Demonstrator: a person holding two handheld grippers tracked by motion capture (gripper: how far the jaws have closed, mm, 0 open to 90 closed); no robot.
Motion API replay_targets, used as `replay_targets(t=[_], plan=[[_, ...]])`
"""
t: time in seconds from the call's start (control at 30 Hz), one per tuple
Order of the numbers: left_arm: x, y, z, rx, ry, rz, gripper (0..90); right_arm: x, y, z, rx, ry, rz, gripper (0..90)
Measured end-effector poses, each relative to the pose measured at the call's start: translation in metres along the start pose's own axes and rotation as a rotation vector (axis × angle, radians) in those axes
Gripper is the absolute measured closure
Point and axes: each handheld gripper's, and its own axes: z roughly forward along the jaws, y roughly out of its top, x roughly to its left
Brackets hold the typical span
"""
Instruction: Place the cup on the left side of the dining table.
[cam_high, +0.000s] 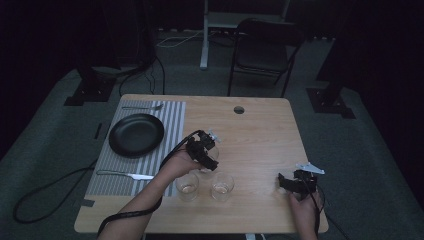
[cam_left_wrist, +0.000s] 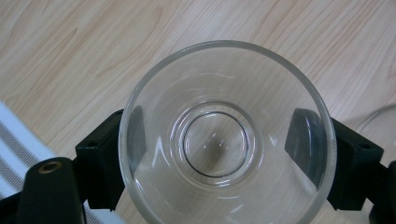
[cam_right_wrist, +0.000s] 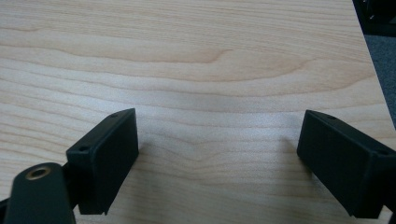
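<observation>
Gripping a glass (cam_left_wrist: 227, 135) across its wall, the left gripper (cam_high: 209, 159) points down near the middle of the table (cam_high: 260, 130), its jaws pressed on opposite sides just below the rim; the hold across the widest part keeps the glass upright and its mouth unobstructed. Whether the base touches the table cannot be told. Two more glasses (cam_high: 187, 186) (cam_high: 222, 185) stand side by side toward the near edge, close enough for the next pick. A striped mat (cam_high: 150, 165) covers the left edge and carries a plate (cam_high: 136, 134), a knife (cam_high: 125, 175) at its near side and a fork (cam_high: 142, 107) at its far side, which suggests a place setting. The right gripper (cam_high: 287, 181) rests near the near right corner, jaws spread and empty, clear of the work.
</observation>
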Motion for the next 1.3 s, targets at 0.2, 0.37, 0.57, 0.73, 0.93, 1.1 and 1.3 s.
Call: replay_targets(t=[0.2,0.37,0.57,0.73,0.93,1.1,1.3], plan=[[0.014,-0.013,-0.006,0.005,0.027,-0.034,18.1,0.0,0.0,0.0,0.0,0.0,0.0,12.2],[0.026,-0.025,-0.013,0.01,0.042,-0.061,18.1,0.0,0.0,0.0,0.0,0.0,0.0,12.2],[0.035,-0.037,-0.015,0.029,0.051,-0.083,18.2,0.0,0.0,0.0,0.0,0.0,-0.001,12.2],[0.048,-0.046,-0.017,0.05,0.067,-0.11,18.3,0.0,0.0,0.0,0.0,0.0,-0.001,12.2],[0.062,-0.056,-0.029,0.042,0.087,-0.139,18.3,0.0,0.0,0.0,0.0,0.0,0.0,12.2],[0.073,-0.066,-0.036,0.051,0.112,-0.165,18.3,0.0,0.0,0.0,0.0,0.0,-0.001,12.2],[0.084,-0.08,-0.042,0.061,0.12,-0.195,18.3,0.0,0.0,0.0,0.0,-0.001,0.0,12.3]])
